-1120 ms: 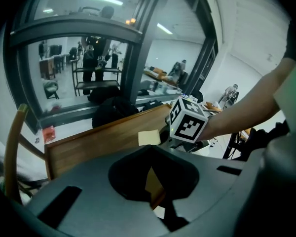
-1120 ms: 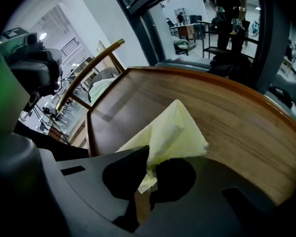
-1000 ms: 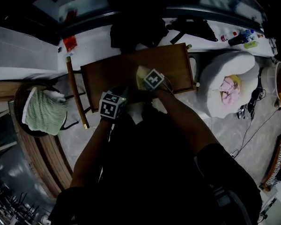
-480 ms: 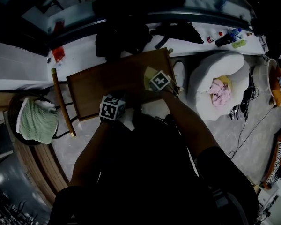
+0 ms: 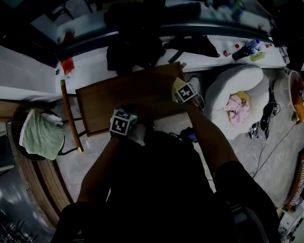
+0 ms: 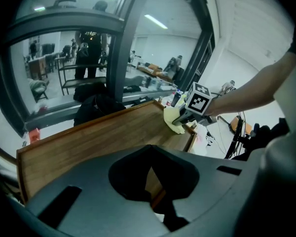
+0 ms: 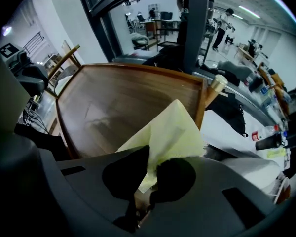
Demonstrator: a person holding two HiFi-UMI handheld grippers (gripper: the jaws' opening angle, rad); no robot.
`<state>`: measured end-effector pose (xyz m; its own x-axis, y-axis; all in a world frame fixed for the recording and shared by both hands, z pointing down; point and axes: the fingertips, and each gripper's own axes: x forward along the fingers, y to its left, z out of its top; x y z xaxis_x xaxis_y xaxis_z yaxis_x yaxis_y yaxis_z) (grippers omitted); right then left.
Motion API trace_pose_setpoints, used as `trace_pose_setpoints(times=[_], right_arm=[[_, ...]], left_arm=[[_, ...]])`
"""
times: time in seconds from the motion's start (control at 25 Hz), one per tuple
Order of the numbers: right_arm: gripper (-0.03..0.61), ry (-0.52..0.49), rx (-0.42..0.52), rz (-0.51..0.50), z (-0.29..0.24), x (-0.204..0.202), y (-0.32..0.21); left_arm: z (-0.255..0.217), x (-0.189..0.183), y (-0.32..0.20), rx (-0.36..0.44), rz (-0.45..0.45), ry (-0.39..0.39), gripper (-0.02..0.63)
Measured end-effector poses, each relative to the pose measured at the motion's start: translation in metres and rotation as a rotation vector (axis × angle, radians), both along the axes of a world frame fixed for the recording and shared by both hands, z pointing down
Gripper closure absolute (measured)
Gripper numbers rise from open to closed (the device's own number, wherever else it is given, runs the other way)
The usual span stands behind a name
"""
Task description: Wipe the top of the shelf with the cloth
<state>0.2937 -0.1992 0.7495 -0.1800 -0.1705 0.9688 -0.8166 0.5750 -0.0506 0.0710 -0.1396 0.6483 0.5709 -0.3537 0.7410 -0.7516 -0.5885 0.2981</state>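
The brown wooden shelf top (image 5: 121,97) lies below me, long side left to right. My right gripper (image 5: 181,87) is shut on a pale yellow cloth (image 5: 177,82) at the shelf's right end, near the far corner post. In the right gripper view the cloth (image 7: 173,131) fans out from the gripper (image 7: 147,181) over the shelf top (image 7: 113,102). My left gripper (image 5: 125,115) sits at the shelf's front edge. In its own view its jaws (image 6: 156,196) stand together over the wood (image 6: 93,135). Whether they pinch the edge is hidden. That view also shows the cloth (image 6: 173,120).
A black bag (image 5: 134,49) lies on the white ledge behind the shelf. A white cushion (image 5: 233,92) holding a pink item (image 5: 235,108) stands to the right. A round basket with a green cloth (image 5: 38,133) stands at the left. Bottles (image 5: 243,49) and floor cables (image 5: 266,118) are at the right.
My right gripper has dragged the cloth rightward across the shelf top, from the middle to the right end. The left gripper has stayed at the front edge.
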Motion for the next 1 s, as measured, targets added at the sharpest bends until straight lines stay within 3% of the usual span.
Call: trace_pose_setpoints(times=[0.2,0.36,0.52,0.72,1.0], right_arm=[[0.548,0.081,-0.002,0.064,-0.003,0.026,0.003],[0.548,0.009,0.03,0.039,-0.012,-0.014,0.002],[0.548,-0.091,0.045,-0.078,-0.02,-0.113,0.008],[0.548,-0.266,0.017,-0.241,-0.028,-0.281,0.044],[0.548,-0.323,-0.04,-0.441,-0.023,-0.455,0.11]], left_arm=[[0.005,-0.015,0.002,-0.003,-0.026,0.006,0.607],[-0.001,-0.04,0.003,0.016,-0.063,0.022,0.607],[-0.012,-0.091,0.012,0.032,-0.143,0.009,0.607],[-0.028,-0.178,0.042,0.035,-0.241,-0.065,0.607],[-0.04,-0.294,0.092,0.049,-0.362,-0.113,0.607]])
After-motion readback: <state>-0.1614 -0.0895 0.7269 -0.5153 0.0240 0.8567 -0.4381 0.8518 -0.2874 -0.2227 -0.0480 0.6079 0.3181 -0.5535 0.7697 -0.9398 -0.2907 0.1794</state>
